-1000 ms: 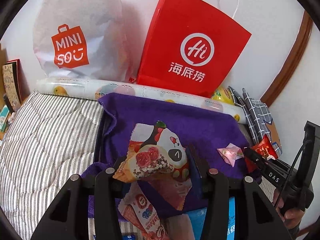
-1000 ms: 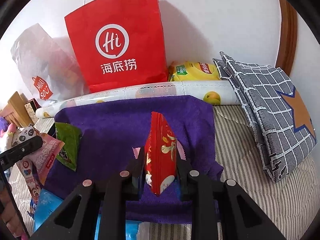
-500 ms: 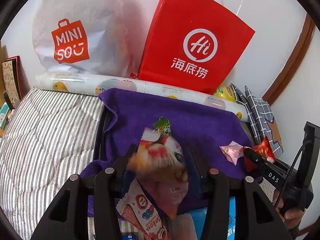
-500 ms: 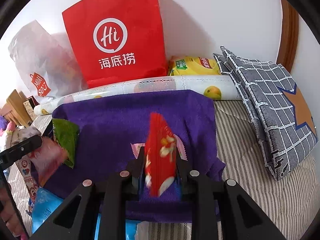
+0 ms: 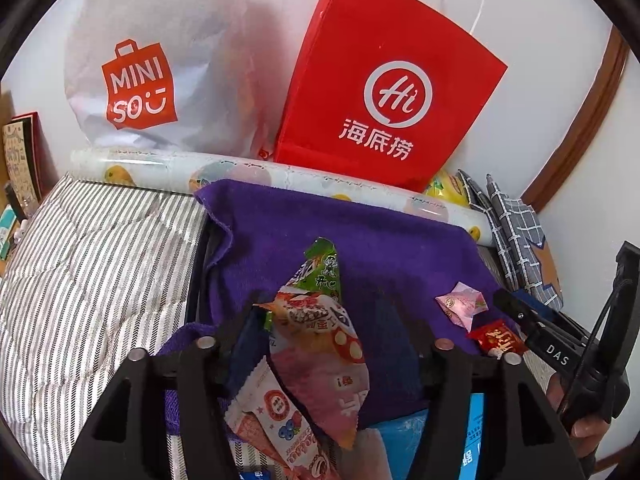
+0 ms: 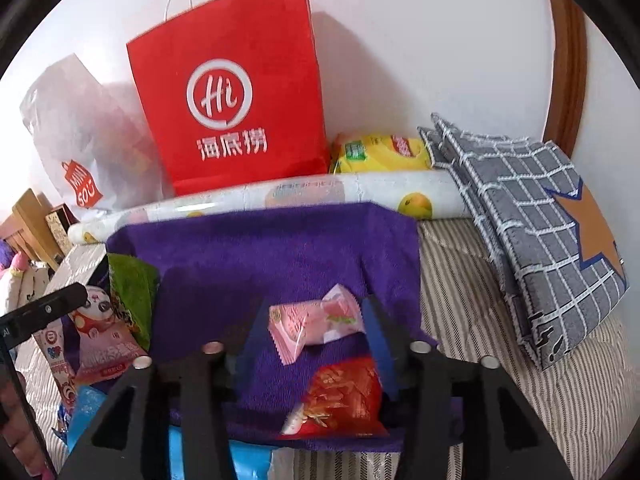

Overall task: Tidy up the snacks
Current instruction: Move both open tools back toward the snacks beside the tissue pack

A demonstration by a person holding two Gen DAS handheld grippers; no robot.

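Observation:
A purple towel lies on the striped bed. My left gripper is open; a pink panda snack packet lies between its fingers, over a green packet and a pink bar wrapper. My right gripper is open; a red snack packet lies loose on the towel between its fingers, with a pink candy packet just beyond. The red packet and the pink candy also show in the left wrist view.
A red paper bag and a white Miniso bag stand against the wall behind a rolled printed sheet. A yellow chip bag and grey checked cushions lie at right. Blue packets lie at the near edge.
Both grippers opened. The panda packet dropped from my left gripper onto the towel, and the red packet fell flat from my right gripper.

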